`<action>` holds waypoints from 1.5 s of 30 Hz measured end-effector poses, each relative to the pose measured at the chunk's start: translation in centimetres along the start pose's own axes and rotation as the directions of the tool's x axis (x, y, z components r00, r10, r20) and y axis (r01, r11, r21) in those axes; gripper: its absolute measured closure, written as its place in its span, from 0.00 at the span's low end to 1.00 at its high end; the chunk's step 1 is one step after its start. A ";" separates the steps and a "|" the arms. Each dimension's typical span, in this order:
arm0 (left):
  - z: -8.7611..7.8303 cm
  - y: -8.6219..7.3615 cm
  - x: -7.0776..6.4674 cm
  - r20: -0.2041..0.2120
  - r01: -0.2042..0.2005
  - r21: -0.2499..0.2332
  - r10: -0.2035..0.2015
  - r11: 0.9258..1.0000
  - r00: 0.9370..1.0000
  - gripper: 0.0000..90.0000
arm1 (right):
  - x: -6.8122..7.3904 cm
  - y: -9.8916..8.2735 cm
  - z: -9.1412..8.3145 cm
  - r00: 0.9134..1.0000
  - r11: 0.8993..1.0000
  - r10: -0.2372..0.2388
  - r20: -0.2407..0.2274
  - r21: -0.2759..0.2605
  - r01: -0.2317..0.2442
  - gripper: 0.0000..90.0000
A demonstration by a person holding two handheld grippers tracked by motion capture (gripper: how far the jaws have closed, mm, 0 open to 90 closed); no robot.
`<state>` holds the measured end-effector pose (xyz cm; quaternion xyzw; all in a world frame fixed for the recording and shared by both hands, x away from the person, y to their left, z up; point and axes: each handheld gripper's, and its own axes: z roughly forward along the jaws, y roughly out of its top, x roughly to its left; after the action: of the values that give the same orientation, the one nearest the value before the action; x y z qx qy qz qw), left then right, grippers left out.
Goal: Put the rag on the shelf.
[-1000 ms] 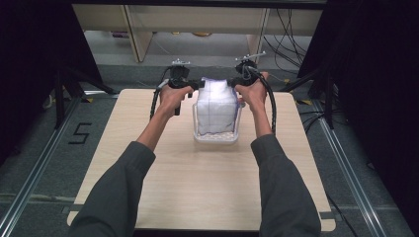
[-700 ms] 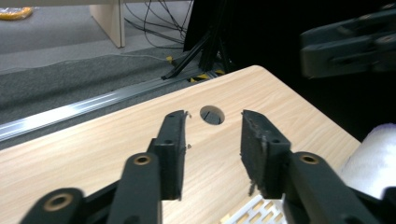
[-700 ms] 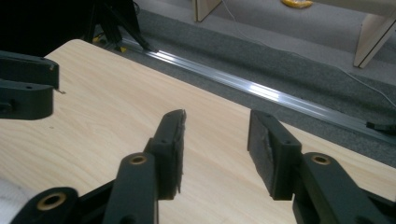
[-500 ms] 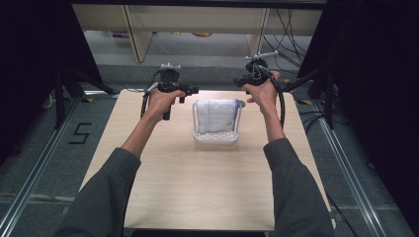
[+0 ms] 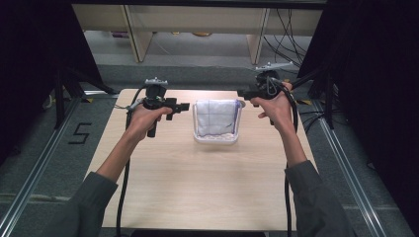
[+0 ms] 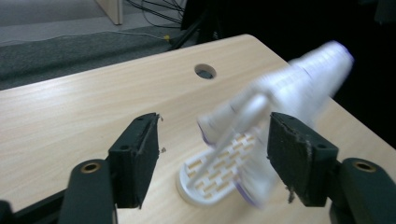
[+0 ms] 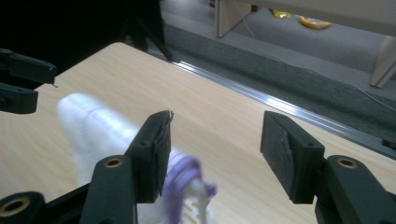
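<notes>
A white slotted basket [image 5: 216, 138] stands at the middle of the table's far half, with a white cloth [image 5: 215, 117] draped over it. My left gripper [image 5: 184, 106] hovers just left of it and points at it. Its jaws have just been opening and stand open, with nothing pressed between them. My right gripper [image 5: 240, 93] is at the basket's far right corner, its jaws also just opened and empty. In the left gripper view the gripper [image 6: 210, 140] frames the blurred cloth [image 6: 299, 79] and basket [image 6: 210, 175] beyond it. In the right gripper view the gripper [image 7: 215, 140] is beside the cloth [image 7: 91, 121].
The pale wooden table [image 5: 197, 197] has free room in front of the basket. A round cable hole [image 6: 205, 71] is in the tabletop. Black stands and cables lie past the table's far edge, and grey carpet is beyond. My left gripper [image 7: 18, 86] shows across the cloth.
Both hands have moved outward, away from the cloth-covered basket. Both grippers let go of the cloth and their jaws opened. The cloth now hangs over the basket on its own.
</notes>
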<state>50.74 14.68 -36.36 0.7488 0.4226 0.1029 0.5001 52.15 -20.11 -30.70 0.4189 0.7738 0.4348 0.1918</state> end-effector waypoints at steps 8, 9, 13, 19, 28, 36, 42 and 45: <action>-2.3 -4.4 -1.7 0.036 -0.049 -0.004 0.049 0.999 0.998 0.34 | 2.0 -2.7 -2.3 0.998 0.998 -0.037 -0.045 -0.045 0.035 0.45; -2.6 -4.8 -1.9 0.042 -0.048 -0.004 0.048 0.999 0.998 0.34 | 2.3 -3.1 -2.5 0.998 0.998 -0.031 -0.053 -0.048 0.028 0.45; -3.4 -6.3 -2.3 0.039 -0.053 -0.005 0.053 0.999 0.998 0.33 | 2.9 -4.5 -3.1 0.997 0.997 -0.049 -0.059 -0.064 0.045 0.44; -4.1 -7.7 -2.9 0.039 -0.061 -0.004 0.061 0.998 0.997 0.33 | 3.6 -6.2 -4.1 0.997 0.997 -0.057 -0.061 -0.064 0.053 0.43; -3.9 -9.3 -3.7 0.059 -0.074 0.004 0.074 0.997 0.996 0.27 | 4.1 -8.7 -4.1 0.995 0.996 -0.066 -0.076 -0.069 0.060 0.43; -3.8 -10.3 -4.6 0.070 -0.086 0.012 0.085 0.996 0.994 0.26 | 4.7 -9.9 -4.3 0.994 0.995 -0.061 -0.093 -0.079 0.054 0.42; -3.7 -11.0 -4.9 0.065 -0.106 0.024 0.104 0.994 0.992 0.26 | 4.9 -10.6 -4.2 0.993 0.995 -0.066 -0.102 -0.080 0.058 0.41; -3.7 -11.5 -5.2 0.072 -0.105 0.027 0.103 0.994 0.992 0.25 | 5.1 -11.0 -4.0 0.993 0.997 -0.040 -0.113 -0.067 0.032 0.40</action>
<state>39.35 14.93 -42.81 0.7806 0.3665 0.0957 0.4971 41.28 -21.01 -37.30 0.3729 0.7764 0.4793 0.1685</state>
